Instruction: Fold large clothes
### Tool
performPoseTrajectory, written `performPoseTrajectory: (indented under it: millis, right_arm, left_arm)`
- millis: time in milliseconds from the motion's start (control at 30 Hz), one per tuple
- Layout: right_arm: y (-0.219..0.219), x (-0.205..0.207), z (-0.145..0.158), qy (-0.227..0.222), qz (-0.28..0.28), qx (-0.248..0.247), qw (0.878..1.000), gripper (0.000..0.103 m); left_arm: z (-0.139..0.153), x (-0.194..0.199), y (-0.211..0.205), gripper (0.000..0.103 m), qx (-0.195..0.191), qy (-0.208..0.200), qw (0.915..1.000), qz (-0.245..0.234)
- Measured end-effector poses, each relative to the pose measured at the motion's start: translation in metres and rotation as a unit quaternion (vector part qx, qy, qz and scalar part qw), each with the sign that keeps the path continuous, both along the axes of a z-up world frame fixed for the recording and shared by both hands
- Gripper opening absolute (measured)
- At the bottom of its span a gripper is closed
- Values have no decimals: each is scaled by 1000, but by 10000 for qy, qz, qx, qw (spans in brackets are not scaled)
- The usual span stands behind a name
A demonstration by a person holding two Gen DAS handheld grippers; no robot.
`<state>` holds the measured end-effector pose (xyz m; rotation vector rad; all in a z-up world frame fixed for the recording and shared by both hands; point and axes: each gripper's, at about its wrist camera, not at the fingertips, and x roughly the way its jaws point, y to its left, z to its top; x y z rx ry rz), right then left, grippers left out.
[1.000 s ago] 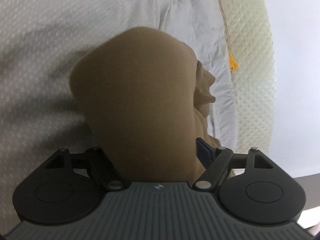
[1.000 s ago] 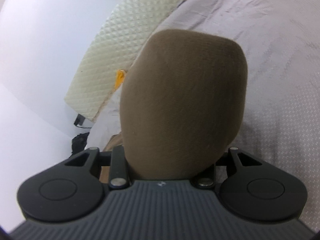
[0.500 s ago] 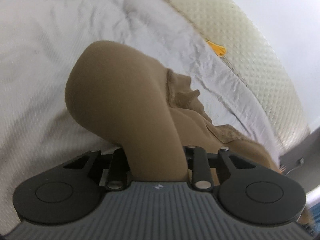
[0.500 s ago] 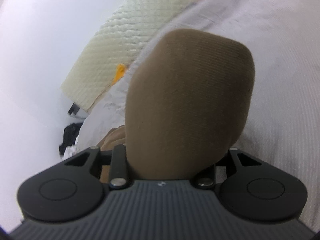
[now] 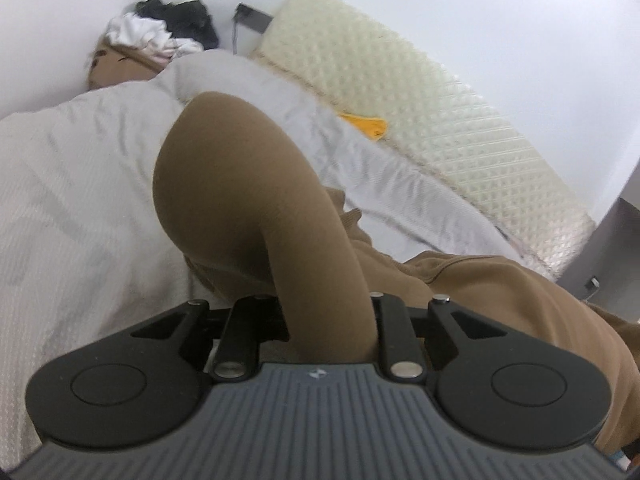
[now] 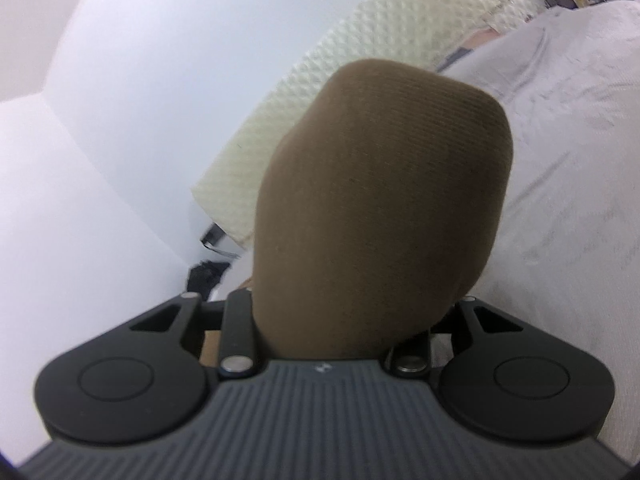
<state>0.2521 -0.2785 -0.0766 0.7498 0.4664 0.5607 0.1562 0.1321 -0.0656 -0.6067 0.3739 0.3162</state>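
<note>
left tongs (image 5: 326,316): jaws closing on a bunched fold of the brown garment (image 5: 248,208); cloth sits between them and bulges out ahead of the fingers, which it hides
right tongs (image 6: 340,320): narrowed partway and clamped on another thick wad of the brown garment (image 6: 384,200); the cloth swells in front of the jaws and covers both fingers
garment, where it is: gripped at two places, one in each pair of tongs; in the left wrist view the rest trails off to the right of the tongs and below them, slack and creased, over the white bedspread (image 5: 80,208)
surface: the bedspread lies beneath and ahead of both tongs; past it, ahead of the left tongs, a cream quilted mattress pad (image 5: 440,120) stands along the wall with an orange tag (image 5: 368,126) near its lower edge
far clutter: a heap of white and dark clothes (image 5: 160,34) well ahead of the left tongs, in the corner
step in hand: by my reading, picking the garment up by two held points so that it hangs free for folding
next move calls for: both grips firm, the two tongs drawn apart until the cloth between them goes taut, then a lay-down flat on the bedspread
risk: a thick wad can slip from the jaws, or hide which edge is really held
</note>
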Motion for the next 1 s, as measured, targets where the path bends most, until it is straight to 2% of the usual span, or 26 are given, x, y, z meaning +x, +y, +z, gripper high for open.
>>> performPoseTrajectory:
  millis: [167,333,433,633,733,900,1000]
  right_arm:
    - [-15,3,27,-318,-13,48,9995,41]
    - [-37,14,54,-616,-136,50,9980,41]
    - [-54,26,69,-737,-265,40,9969,41]
    - [-99,70,90,-904,-609,139,9939,41]
    - [-119,98,97,-961,-806,129,9920,41]
    - [-157,154,95,-964,-1127,147,9888,41]
    - [-179,192,83,-964,-1324,188,9863,41]
  left_arm:
    - [34,11,-10,24,-51,-178,9997,-180]
    - [70,45,-34,24,17,-354,9984,-445]
    - [93,72,-62,24,104,-396,9972,-618]
    - [131,153,-113,24,217,-544,9926,-1068]
    - [141,207,-135,24,116,-535,9908,-1235]
    - [143,302,-179,24,201,-468,9869,-1530]
    - [133,361,-205,24,233,-440,9838,-1723]
